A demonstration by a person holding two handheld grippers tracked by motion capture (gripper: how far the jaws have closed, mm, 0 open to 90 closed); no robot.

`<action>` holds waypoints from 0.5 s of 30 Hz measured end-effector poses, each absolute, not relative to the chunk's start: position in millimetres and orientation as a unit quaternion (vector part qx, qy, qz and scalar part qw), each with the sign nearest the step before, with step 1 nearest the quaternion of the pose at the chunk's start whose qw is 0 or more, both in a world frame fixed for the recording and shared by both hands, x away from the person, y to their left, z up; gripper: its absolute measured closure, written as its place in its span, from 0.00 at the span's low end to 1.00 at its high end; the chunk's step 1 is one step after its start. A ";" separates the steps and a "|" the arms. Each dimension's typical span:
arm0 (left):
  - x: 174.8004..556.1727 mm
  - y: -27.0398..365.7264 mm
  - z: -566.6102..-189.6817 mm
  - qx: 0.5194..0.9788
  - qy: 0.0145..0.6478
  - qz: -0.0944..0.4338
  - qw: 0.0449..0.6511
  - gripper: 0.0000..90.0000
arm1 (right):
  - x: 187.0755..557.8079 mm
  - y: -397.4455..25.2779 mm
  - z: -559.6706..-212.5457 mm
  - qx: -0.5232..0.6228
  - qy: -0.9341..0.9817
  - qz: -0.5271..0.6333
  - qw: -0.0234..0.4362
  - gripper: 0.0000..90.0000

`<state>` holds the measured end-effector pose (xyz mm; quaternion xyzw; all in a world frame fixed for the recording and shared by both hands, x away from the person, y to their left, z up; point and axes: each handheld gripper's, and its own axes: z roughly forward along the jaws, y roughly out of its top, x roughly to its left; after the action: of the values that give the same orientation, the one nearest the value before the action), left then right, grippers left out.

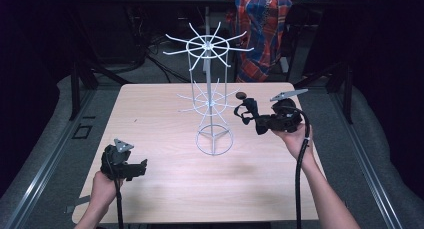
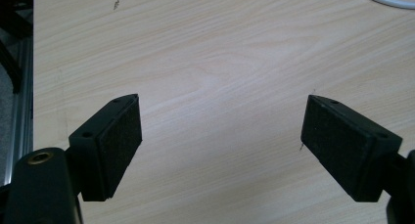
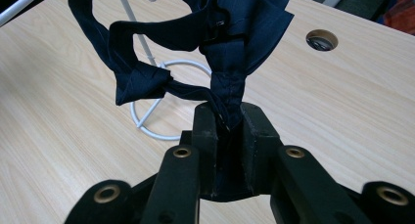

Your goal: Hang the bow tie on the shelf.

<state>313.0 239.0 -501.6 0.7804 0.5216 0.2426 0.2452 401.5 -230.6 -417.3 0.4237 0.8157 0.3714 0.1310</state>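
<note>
Dark blue cloth between closed jaws

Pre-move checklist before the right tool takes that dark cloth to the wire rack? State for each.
1. Grip: right tool shut on the dark cloth, fabric pinched between the pads: ok.
2. Cloth off the table: it hangs in the air beside the white wire rack: ok.
3. Loop open for a prong: one loop gapes, but the strap is twisted and knotted: cannot tell.
4. Rack upright, its ring base flat on the table: ok.
5. Left tool out of the way: open, holding nothing, low at the table's near left: ok.
6. Right cable free of the rack: it trails down along the forearm: ok.
</note>
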 end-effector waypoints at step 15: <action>313.2 239.2 -501.7 0.780 0.522 0.242 0.245 0.17 | 411.9 -213.0 -427.6 0.422 0.822 0.362 0.122 0.87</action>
<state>313.2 239.2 -501.7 0.7801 0.5221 0.2419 0.2455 411.9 -213.0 -427.6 0.4219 0.8223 0.3619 0.1216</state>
